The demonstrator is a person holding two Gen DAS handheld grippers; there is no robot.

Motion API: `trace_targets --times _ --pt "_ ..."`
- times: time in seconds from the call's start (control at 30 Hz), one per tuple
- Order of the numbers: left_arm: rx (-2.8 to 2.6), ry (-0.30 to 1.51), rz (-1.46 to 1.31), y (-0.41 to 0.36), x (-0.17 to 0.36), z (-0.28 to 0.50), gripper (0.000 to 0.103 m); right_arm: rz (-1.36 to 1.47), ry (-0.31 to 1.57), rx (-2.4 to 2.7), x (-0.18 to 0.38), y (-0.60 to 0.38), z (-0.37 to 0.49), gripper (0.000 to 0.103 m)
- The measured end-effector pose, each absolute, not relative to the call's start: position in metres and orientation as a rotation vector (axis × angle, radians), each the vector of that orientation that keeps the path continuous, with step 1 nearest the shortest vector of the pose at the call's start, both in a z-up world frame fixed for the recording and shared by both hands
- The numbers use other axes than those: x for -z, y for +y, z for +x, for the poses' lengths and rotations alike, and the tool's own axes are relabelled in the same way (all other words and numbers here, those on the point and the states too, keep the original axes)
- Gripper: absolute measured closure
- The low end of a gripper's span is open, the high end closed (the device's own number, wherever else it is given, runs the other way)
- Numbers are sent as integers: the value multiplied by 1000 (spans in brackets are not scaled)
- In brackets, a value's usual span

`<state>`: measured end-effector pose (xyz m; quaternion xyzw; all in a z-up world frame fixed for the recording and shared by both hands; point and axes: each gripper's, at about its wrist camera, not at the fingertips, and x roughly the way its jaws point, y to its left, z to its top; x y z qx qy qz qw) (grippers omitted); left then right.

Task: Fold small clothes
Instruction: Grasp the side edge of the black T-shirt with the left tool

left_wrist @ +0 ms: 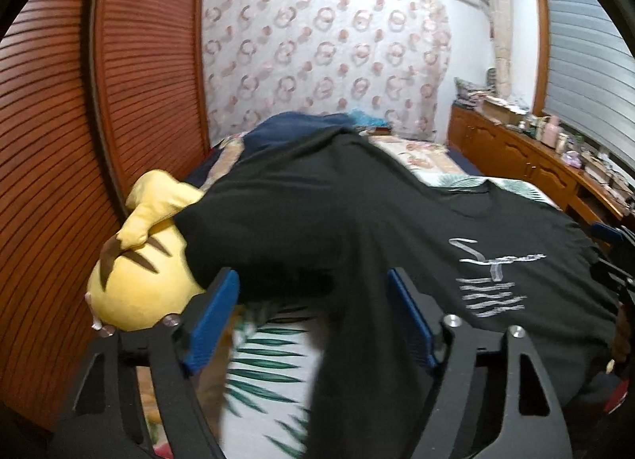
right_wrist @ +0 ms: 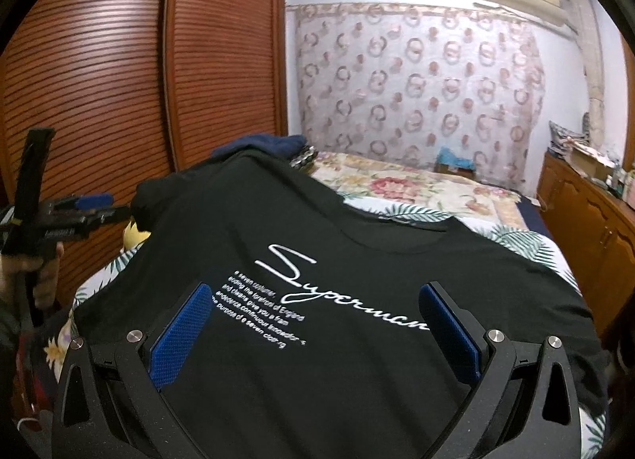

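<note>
The right gripper (right_wrist: 315,334) stood wide open above the black T-shirt (right_wrist: 329,340), gripping nothing. The left gripper (left_wrist: 313,324) was also spread wide, its blue pads (left_wrist: 212,324) apart with shirt fabric hanging between them, unclamped. The shirt lay print-up across the leaf-patterned bed (right_wrist: 512,240). At left, a yellow plush toy (left_wrist: 139,280) poked out beside it. Farther off hung a floral curtain (right_wrist: 420,89).

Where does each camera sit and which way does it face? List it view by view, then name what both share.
Left wrist: on the left gripper, jaws open, facing up the bed over the black T-shirt and yellow plush; right gripper at the right edge.
Right wrist: on the right gripper, jaws open over the shirt's print; left gripper and hand at left.
Shared: shirt, wardrobe doors, patterned curtain.
</note>
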<state>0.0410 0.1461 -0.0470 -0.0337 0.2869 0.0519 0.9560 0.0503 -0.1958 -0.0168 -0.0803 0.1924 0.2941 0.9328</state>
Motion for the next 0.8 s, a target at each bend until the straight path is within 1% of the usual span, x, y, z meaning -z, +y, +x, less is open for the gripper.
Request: trace_targets --times 0.07,0.17,0.33,0.5,0.6,0.7,0.73,0.77,0.8 --pt "-122 607 -78 158 54 46 33 -181 403 -613 16 -196 58 0" --pt "-130 636 -90 173 63 48 35 -196 413 -627 15 -199 64 0" --pt "-167 682 -89 195 78 58 41 -207 438 -650 15 -196 73 0" --pt "-127 715 -140 215 86 73 42 -218 452 -651 12 -194 77 0" --pt "-103 717 -149 221 88 80 45 -218 456 -649 11 -192 77 0" --pt "-82 714 -165 226 91 84 55 -214 461 -646 13 -189 79 0" --pt "-78 714 -174 228 92 84 62 -212 463 -646 14 -189 79 0" --pt "-73 716 -185 230 94 85 72 -209 465 -646 15 -188 77 0" --pt "-70 715 -193 232 95 85 78 -207 468 -646 15 -188 77 0"
